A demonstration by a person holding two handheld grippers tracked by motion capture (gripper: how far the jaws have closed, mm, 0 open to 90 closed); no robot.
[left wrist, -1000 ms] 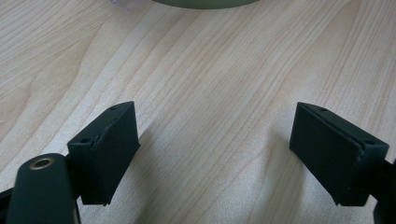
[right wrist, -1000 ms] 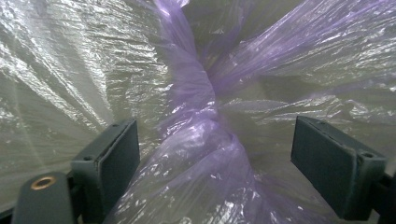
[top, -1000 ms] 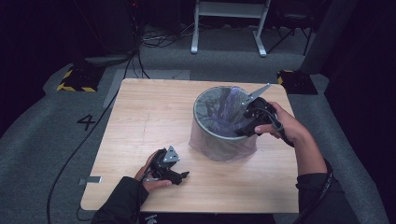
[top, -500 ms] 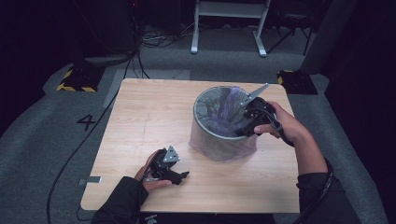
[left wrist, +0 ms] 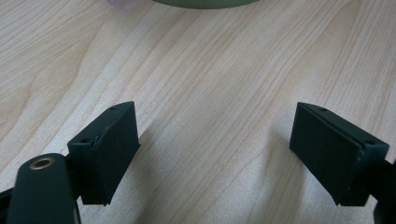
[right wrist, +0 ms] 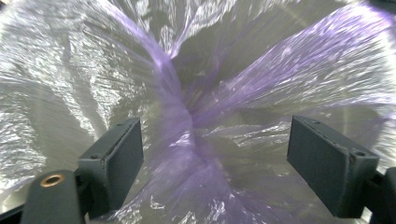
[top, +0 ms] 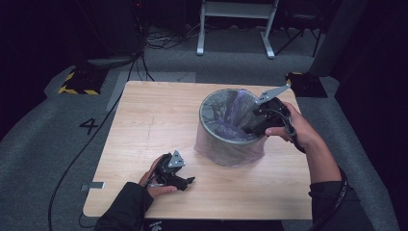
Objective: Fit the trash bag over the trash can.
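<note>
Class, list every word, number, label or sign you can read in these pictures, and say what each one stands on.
"4": a dark numeral on the grey floor left of the wooden table, at.
Yellow-and-black hazard stripes, with no words, edge a dark block on the floor beyond the table's far left corner.
No readable text on the bin, its purple liner or either gripper.

A dark number 4 [top: 89,126] stands on the grey floor [top: 43,144].
</note>
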